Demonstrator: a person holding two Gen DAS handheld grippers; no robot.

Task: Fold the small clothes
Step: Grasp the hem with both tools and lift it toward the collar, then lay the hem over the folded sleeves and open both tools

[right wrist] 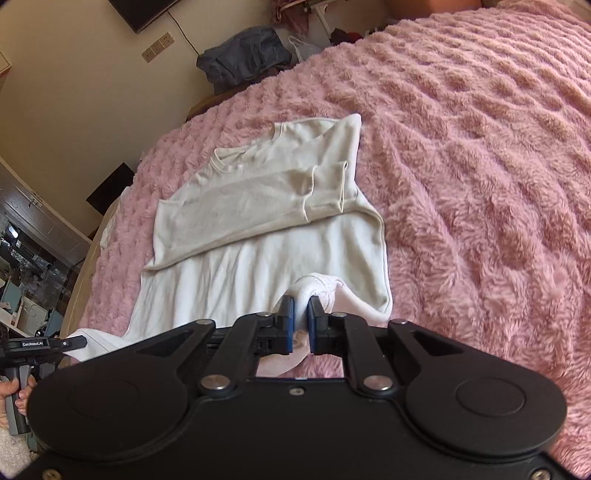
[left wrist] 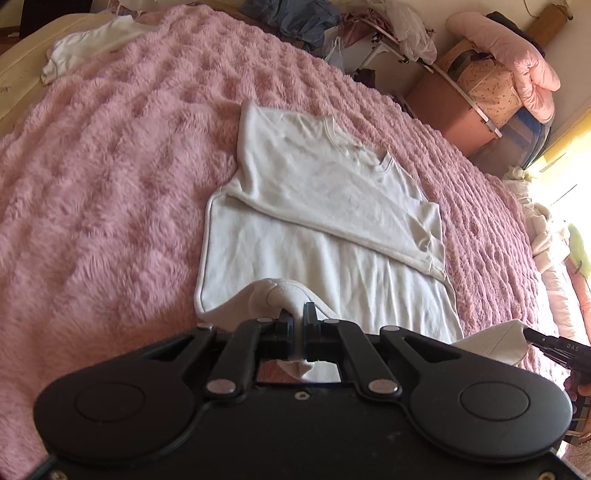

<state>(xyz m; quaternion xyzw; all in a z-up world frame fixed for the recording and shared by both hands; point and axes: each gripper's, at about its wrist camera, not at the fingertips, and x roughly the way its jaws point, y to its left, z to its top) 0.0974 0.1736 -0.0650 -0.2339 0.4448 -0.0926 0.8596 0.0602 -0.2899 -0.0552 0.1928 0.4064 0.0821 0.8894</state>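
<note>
A small white T-shirt (left wrist: 317,206) lies on the pink fluffy blanket (left wrist: 110,192), its sleeves folded in across the chest. My left gripper (left wrist: 298,314) is shut on the near left corner of the shirt's hem and lifts it slightly. My right gripper (right wrist: 300,308) is shut on the near right hem corner of the same shirt (right wrist: 266,221). The right gripper also shows at the right edge of the left wrist view (left wrist: 532,338), pinching white fabric. The left gripper shows at the left edge of the right wrist view (right wrist: 79,342).
Another white garment (left wrist: 92,44) lies at the far left of the bed. Piled clothes (left wrist: 303,18), a rack, boxes and pink bedding (left wrist: 517,74) crowd the far side. The blanket (right wrist: 480,147) stretches wide to the right. A wall with sockets (right wrist: 159,46) stands behind.
</note>
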